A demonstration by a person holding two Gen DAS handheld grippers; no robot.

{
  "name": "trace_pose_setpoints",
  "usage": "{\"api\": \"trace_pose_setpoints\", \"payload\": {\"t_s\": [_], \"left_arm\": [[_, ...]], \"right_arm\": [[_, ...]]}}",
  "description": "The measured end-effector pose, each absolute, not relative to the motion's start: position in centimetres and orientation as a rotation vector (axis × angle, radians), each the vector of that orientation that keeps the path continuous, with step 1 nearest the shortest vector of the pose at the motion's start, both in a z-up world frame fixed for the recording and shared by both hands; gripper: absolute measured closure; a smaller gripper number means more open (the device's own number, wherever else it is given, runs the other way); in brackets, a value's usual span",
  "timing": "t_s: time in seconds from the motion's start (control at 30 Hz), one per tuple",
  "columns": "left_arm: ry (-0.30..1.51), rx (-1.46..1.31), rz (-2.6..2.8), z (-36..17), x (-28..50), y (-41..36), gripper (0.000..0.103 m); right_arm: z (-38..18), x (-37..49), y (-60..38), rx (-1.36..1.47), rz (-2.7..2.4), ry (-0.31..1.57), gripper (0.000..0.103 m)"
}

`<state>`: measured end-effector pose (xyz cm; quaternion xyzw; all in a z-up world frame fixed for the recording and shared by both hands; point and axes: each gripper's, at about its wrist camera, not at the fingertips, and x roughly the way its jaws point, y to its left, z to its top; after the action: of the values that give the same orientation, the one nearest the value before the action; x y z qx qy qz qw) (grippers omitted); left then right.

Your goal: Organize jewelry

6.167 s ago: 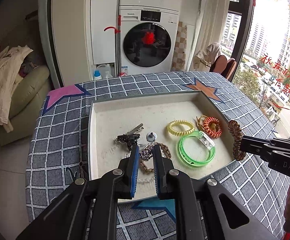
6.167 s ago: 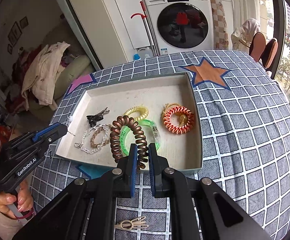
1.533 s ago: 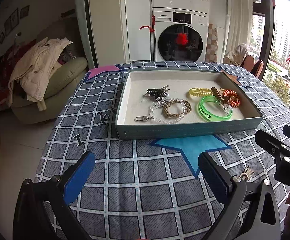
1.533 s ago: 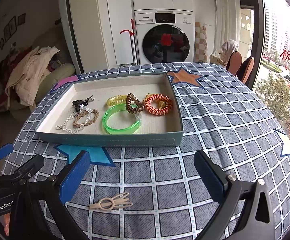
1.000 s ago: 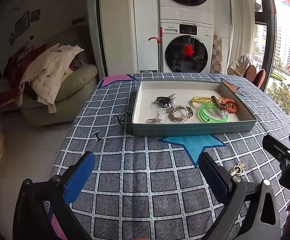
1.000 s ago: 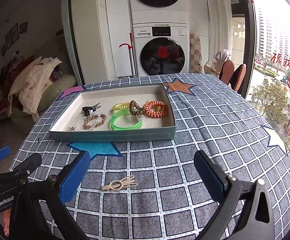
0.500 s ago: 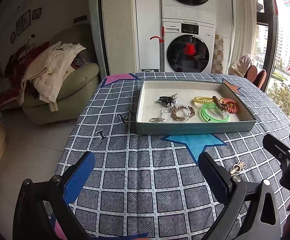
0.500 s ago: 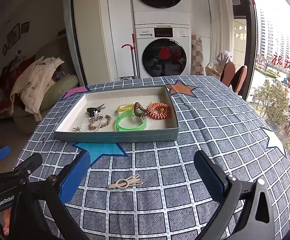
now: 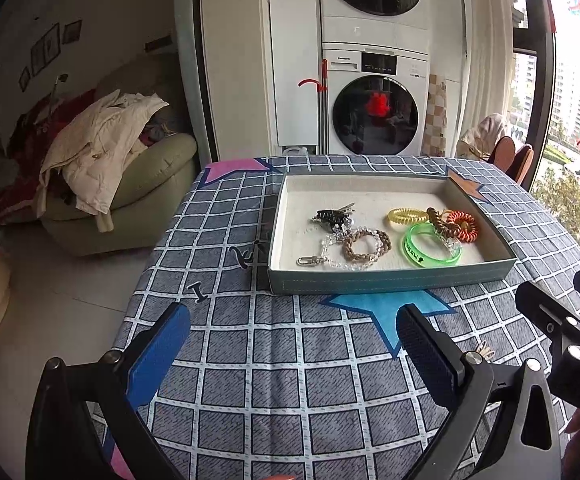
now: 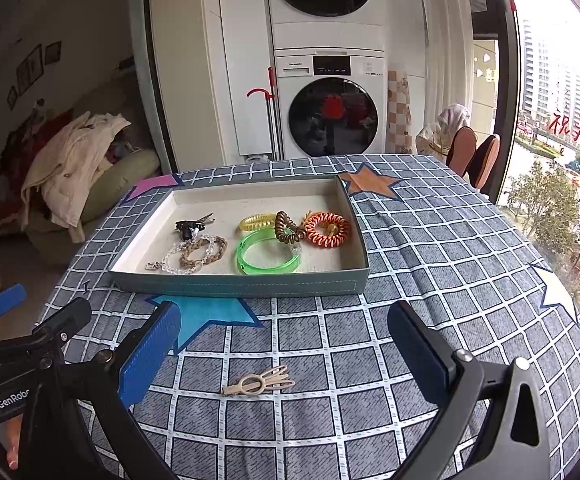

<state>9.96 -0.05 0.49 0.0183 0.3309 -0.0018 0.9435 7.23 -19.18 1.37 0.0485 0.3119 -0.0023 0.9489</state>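
Both the left gripper [image 9: 292, 346] and right gripper [image 10: 283, 338] hover spread wide, empty, above the checked tablecloth [image 10: 430, 264]. A beige hair clip [image 10: 258, 384] lies before the right one, outside the tray [image 10: 241, 282] of jewelry; a washer [image 10: 330, 104] stands behind.

Both wrist views face forward — low over table, sharing the tray [image 9: 390, 280] [image 10: 241, 282].

Quick jewelry headcount, tray vs tablecloth

Shallow teal tray [image 10: 241, 282] holds seven pieces: three spiral coil hair ties (yellow [image 10: 255, 221], brown [image 10: 285, 227], orange [image 10: 327, 229]), one translucent green plastic bangle [image 10: 267, 256], one braided tan bracelet [image 10: 203, 253], one clear bead chain [image 10: 169, 265], one black hair clip [image 10: 191, 225]. One beige hair clip [image 10: 259, 384] lies outside, near the checked tablecloth's [image 10: 430, 240] front edge.
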Motion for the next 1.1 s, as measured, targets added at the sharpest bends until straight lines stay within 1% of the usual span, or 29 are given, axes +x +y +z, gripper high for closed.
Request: {"api": "trace_pose_setpoints", "payload": {"t_s": [0.2,0.33,1.1], "left_arm": [[0.654,0.044,0.010,0.4,11.5,-0.3,0.000],[0.674,0.048,0.012,-0.5,12.2,-0.4,0.000],[0.683,0.056,0.016,-1.1,12.1,-0.7,0.000]], "right_arm": [[1.0,9.0,-19.3,0.101,-0.020,0.644,0.000],[0.5,9.8,-19.4,0.103,-0.025,0.656,0.000],[0.2,10.2,-19.6,0.091,-0.029,0.659,0.000]]}}
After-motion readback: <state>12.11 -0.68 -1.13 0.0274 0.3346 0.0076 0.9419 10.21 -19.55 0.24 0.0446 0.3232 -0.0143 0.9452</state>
